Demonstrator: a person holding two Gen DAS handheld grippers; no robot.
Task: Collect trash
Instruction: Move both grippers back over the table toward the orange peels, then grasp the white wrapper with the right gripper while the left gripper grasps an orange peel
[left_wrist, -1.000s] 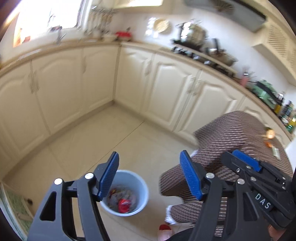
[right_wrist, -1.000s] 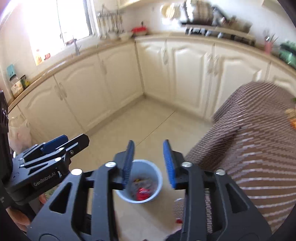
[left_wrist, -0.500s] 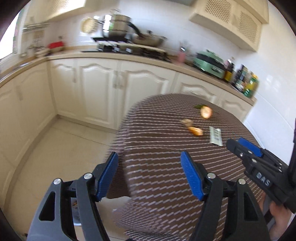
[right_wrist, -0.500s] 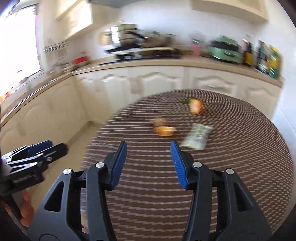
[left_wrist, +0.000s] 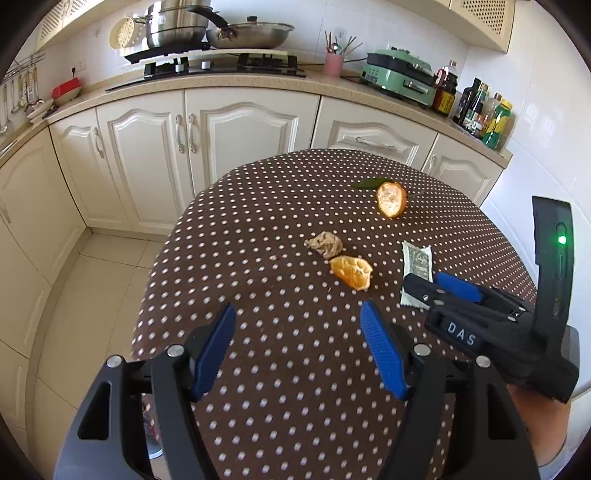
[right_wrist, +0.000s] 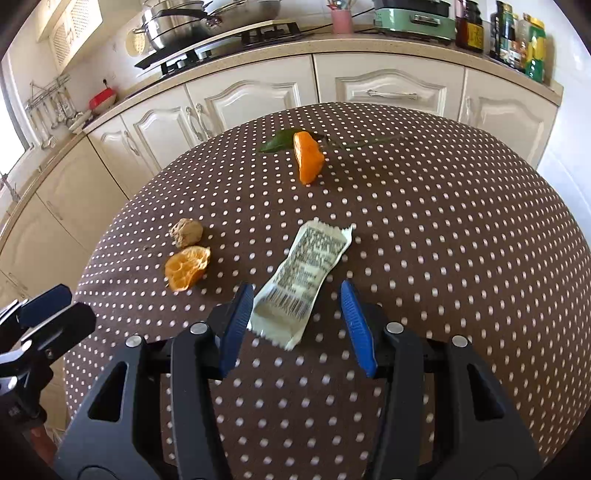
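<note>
At frame centre in the right wrist view, the white wrapper (right_wrist: 308, 275) lies flat on the dotted tablecloth (right_wrist: 443, 258), its near end between the right gripper (right_wrist: 297, 321) jaws, which have just been closing but stand apart, left pad touching its edge. The left gripper (left_wrist: 299, 350) hangs spread over bare cloth, lower centre.

On the table (right_wrist: 443, 258) a wrapper (right_wrist: 306, 277) lies nearest, its near end between the fingers of the right gripper (right_wrist: 297, 325). Left of it sit a peel piece (right_wrist: 186, 267) and, just behind that, a crumpled lump (right_wrist: 186, 232). Farther back lies another peel piece (right_wrist: 308, 157) beside a leaf (right_wrist: 279, 143). The left gripper (left_wrist: 297, 350) hovers over the table's near edge, left of the right gripper. Behind the table runs a counter (left_wrist: 258, 79) carrying a stove (left_wrist: 221, 66).
</note>
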